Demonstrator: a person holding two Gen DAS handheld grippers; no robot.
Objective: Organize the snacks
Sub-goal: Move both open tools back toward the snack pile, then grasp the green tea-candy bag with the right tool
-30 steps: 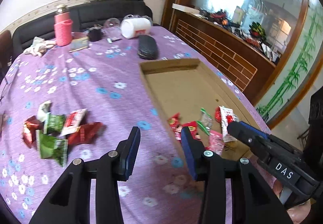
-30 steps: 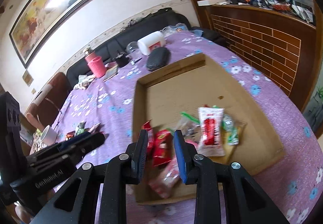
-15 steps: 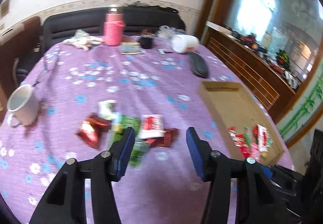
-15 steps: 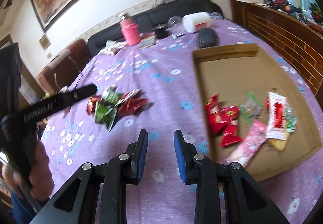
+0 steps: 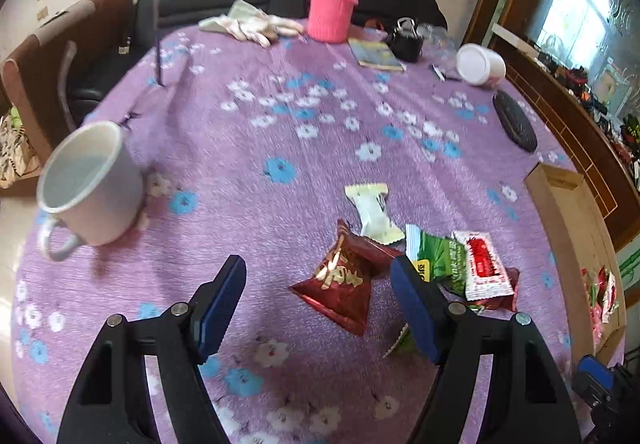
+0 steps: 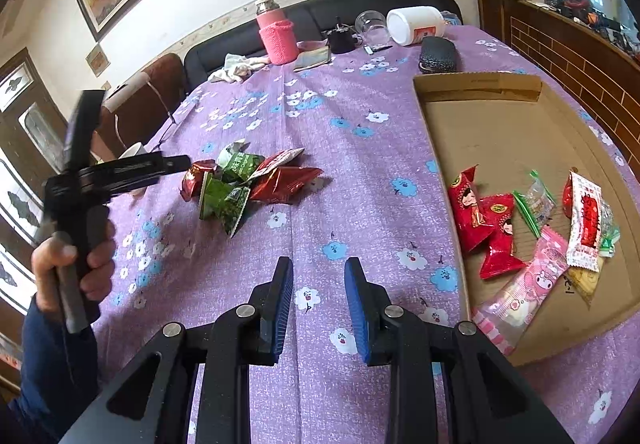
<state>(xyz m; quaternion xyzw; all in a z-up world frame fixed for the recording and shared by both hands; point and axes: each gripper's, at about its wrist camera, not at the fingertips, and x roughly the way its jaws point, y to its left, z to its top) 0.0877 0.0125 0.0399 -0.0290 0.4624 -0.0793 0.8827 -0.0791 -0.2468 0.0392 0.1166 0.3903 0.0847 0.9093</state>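
Observation:
A heap of loose snack packets lies on the purple flowered cloth: a dark red packet (image 5: 344, 284), a white one (image 5: 374, 211), a green one (image 5: 436, 260) and a red-and-white one (image 5: 482, 264). My left gripper (image 5: 318, 284) hovers over the heap with its jaws opening. The dark red packet shows between the pads, untouched. The right wrist view shows the same heap (image 6: 240, 179) and the left gripper (image 6: 172, 165), held by a hand. My right gripper (image 6: 320, 284) stands narrowly open over bare cloth, nothing in it. Several packets (image 6: 500, 228) lie in the cardboard tray (image 6: 480, 91).
A white mug (image 5: 88, 183) stands left of the heap. At the far end are a pink flask (image 5: 332, 7), white gloves (image 5: 252, 23), a booklet (image 5: 376, 53), a white jar (image 5: 480, 63) and a black case (image 5: 514, 121). Chairs and a black sofa border the table.
My left gripper swung left from the tray to the snack heap and its jaws widened. My right gripper moved off the tray to the cloth beside it, its gap unchanged.

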